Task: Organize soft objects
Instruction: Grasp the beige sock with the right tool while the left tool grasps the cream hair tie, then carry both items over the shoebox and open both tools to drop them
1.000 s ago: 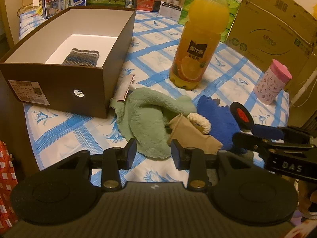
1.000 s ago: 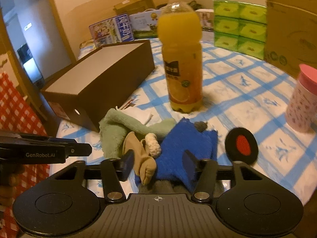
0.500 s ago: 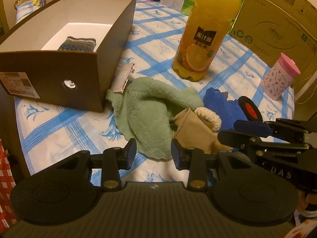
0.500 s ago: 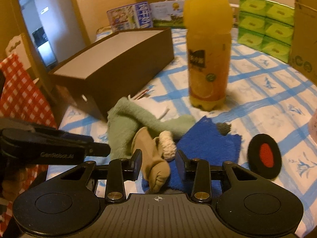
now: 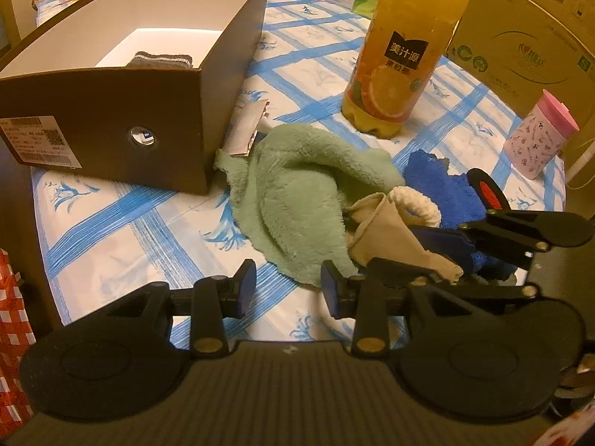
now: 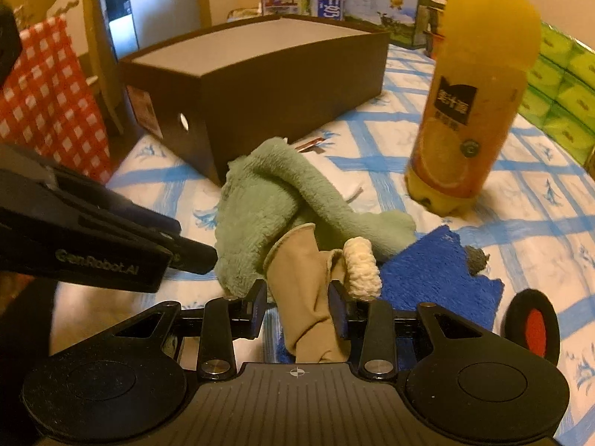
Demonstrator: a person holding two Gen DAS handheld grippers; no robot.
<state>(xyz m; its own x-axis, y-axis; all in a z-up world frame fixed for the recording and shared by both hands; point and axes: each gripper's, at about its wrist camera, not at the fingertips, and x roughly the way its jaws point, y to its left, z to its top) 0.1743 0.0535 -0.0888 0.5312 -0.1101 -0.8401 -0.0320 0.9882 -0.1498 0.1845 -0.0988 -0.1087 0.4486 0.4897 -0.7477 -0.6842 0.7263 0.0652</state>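
Observation:
A green fleece cloth (image 5: pixel 297 193) (image 6: pixel 267 200), a tan sock with a cream fuzzy cuff (image 5: pixel 390 230) (image 6: pixel 308 297) and a blue cloth (image 5: pixel 438 186) (image 6: pixel 435 278) lie in a pile on the checked tablecloth. My right gripper (image 6: pixel 297 310) has its jaws on either side of the tan sock, closing on it; it also shows in the left wrist view (image 5: pixel 427 256). My left gripper (image 5: pixel 286 288) is open and empty just in front of the green cloth's near edge. A striped knit item (image 5: pixel 160 60) lies in the brown box (image 5: pixel 111 119) (image 6: pixel 282 85).
An orange juice bottle (image 5: pixel 405 48) (image 6: pixel 472 96) stands behind the pile. A pink cup (image 5: pixel 539 137) and a cardboard carton (image 5: pixel 520 33) are at the right. A black and red disc (image 6: pixel 531 323) lies by the blue cloth. A card (image 5: pixel 249 130) leans on the box. Green tissue packs (image 6: pixel 557 93) are at the back.
My right gripper has moved left from the blue cloth to the tan sock and narrowed its jaws around it. My left gripper has come closer to the pile and stayed open.

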